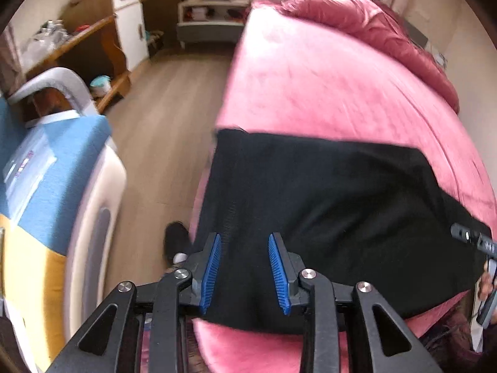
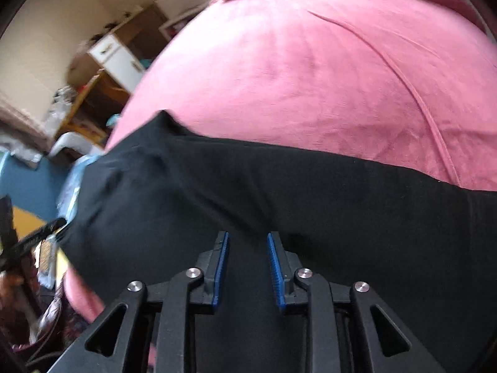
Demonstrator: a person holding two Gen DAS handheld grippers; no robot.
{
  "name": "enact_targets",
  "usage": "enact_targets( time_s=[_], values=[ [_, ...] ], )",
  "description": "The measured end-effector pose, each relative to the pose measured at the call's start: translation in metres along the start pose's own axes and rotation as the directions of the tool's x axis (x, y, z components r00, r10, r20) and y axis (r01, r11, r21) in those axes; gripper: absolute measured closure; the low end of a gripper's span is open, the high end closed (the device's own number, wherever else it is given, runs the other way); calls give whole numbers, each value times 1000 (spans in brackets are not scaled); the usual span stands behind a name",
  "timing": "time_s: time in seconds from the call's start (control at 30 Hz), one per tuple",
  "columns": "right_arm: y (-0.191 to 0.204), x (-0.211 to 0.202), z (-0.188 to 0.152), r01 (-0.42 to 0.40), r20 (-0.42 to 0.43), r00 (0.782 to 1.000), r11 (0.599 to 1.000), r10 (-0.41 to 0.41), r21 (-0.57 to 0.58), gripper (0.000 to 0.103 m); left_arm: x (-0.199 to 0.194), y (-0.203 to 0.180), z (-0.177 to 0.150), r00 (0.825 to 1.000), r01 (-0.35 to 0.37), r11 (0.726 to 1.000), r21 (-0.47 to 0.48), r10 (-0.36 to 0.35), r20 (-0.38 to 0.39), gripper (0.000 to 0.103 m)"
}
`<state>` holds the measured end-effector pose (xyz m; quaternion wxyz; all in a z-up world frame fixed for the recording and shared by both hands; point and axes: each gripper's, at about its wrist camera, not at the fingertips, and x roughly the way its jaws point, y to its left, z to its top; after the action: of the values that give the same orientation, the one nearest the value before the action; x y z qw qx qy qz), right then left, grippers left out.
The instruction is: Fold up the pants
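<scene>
Item: black pants (image 1: 326,217), laid as a broad dark band across the near end of the pink bed (image 1: 326,87), one edge running right along the bed's side above the wooden floor (image 1: 164,130). Folded at least partly, by the straight far edge; how many layers I cannot tell.

Left tongs (image 1: 245,272): blue pads parted a modest way, hovering over the cloth near its floor-side edge, nothing pinched between them.

Right tongs (image 2: 248,267): likewise parted a modest way, over the middle of the pants, no cloth caught that I can see.

Hazards, as I judge them:
- The edge by the bed's side may slide off toward the floor if tugged that way.
- Narrow openings may nip only the top layer, so the fold would peel apart on lifting.
- The plush bed cover may be caught along with the cloth.
- Uneven pulls from the two tongs would skew the fold.

Also present: rumpled pink duvet (image 1: 372,25) at the far end.
</scene>
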<state>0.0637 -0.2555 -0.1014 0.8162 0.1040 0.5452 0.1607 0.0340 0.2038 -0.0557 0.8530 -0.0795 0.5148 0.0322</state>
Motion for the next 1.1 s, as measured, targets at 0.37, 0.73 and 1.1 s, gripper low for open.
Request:
enact_targets(
  time_s=[0.37, 0.73, 1.1],
  values=[
    [80, -6, -62, -220, -160, 970, 939, 183, -263, 45, -2, 69, -13, 996, -63, 977, -203, 50, -68, 70],
    [84, 12, -79, -176, -230, 968, 927, 102, -330, 49, 23, 36, -27, 992, -45, 990, -134, 27, -127, 81],
    [86, 9, -86, -130, -222, 974, 902, 40, -411, 103, 14, 28, -36, 985, -134, 991, -28, 130, -116, 95]
  ],
)
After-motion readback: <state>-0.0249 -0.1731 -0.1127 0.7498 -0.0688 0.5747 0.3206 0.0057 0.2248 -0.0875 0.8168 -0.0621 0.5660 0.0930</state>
